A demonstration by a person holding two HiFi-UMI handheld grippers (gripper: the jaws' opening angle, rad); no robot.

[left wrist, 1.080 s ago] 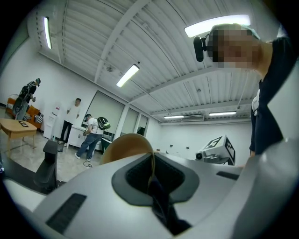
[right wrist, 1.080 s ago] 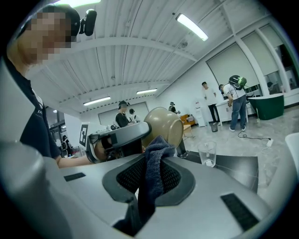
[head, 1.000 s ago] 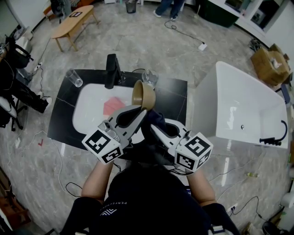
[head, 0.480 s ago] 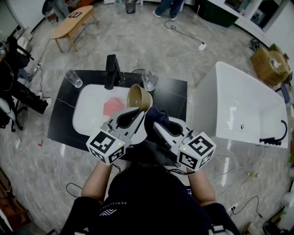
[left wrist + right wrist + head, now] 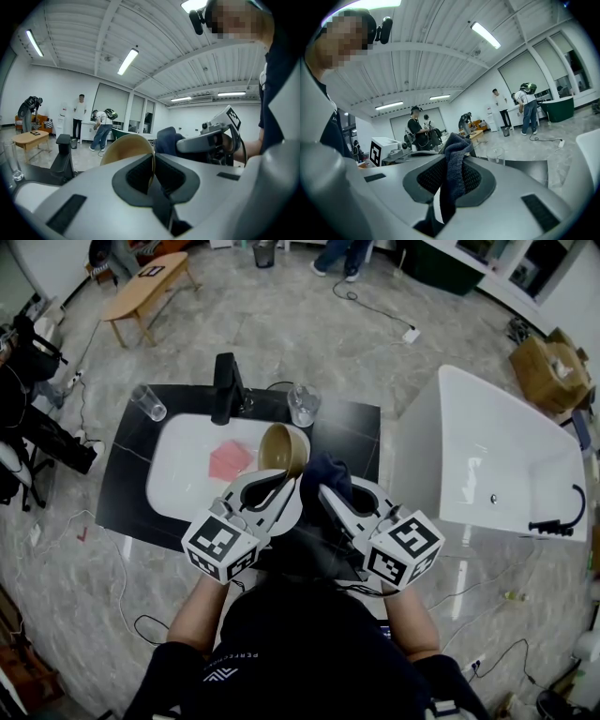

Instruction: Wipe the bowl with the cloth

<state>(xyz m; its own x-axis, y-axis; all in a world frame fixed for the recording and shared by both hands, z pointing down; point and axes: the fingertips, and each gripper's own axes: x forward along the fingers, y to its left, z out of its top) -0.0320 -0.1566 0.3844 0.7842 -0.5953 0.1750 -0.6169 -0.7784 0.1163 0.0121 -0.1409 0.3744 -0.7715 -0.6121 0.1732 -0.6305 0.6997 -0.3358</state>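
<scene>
Our left gripper point(image 5: 151, 172) pinches the bowl point(image 5: 125, 149) by its thin rim, above the sink point(image 5: 178, 474) edge; right gripper point(image 5: 449, 183) clamps the cloth point(image 5: 454, 152) just beside it. Risk, we reckon: wiping pressure twists the bowl loose, dropping it.

Ahead of the left gripper point(image 5: 284, 476), which pinches the bowl point(image 5: 284, 448) by its rim, the black faucet point(image 5: 227, 385) and a glass point(image 5: 302, 405) stand along the counter's far edge. Below and to its left the white basin point(image 5: 178, 474) lies open but for a pink cloth point(image 5: 230, 458). The right gripper point(image 5: 325, 491) and its clamped dark cloth point(image 5: 323, 472) sit just beside the bowl with only a narrow gap, and further right the white bathtub point(image 5: 487, 456) walls off that side.
</scene>
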